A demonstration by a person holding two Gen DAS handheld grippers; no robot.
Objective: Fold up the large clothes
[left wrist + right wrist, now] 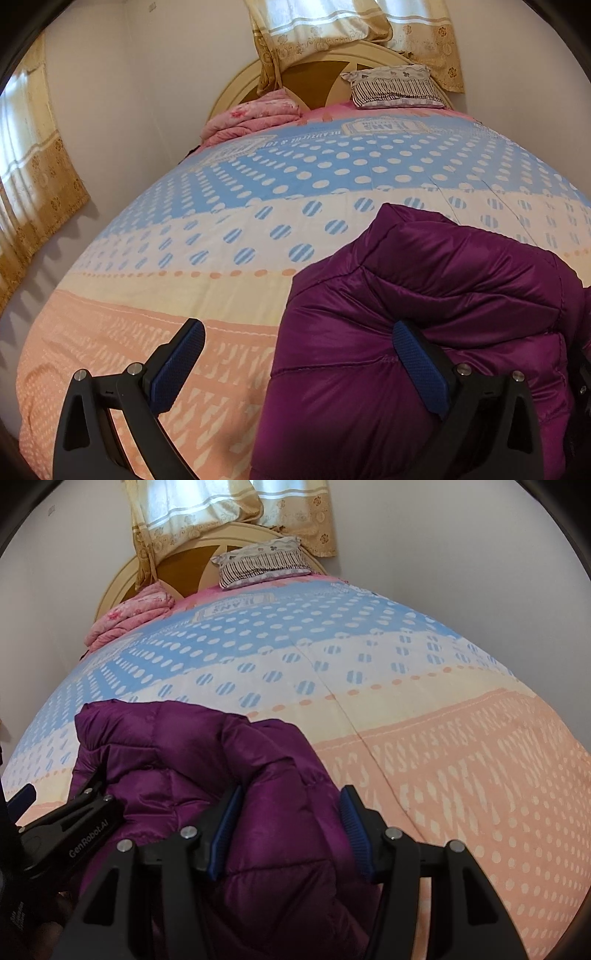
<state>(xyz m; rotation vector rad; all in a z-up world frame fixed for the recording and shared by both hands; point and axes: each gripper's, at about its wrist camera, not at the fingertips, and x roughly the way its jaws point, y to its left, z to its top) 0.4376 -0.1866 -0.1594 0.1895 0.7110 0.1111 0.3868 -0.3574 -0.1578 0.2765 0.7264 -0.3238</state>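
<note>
A purple puffer jacket point(443, 295) lies bunched up near the front edge of the bed; it also shows in the right wrist view point(177, 753). My left gripper point(299, 363) is open wide, its right finger pressed into the jacket's left side and its left finger over bare quilt. My right gripper point(288, 834) is open, with a padded fold of the jacket bulging between its blue pads point(354, 830). The left gripper's body point(74, 834) shows at the lower left of the right wrist view, against the jacket.
The bed is covered by a quilt point(221, 221) in blue, white and peach bands with dots. A folded pink blanket point(251, 118) and a striped pillow point(395, 86) lie by the headboard. Walls and curtains point(33, 184) close in on the left and behind.
</note>
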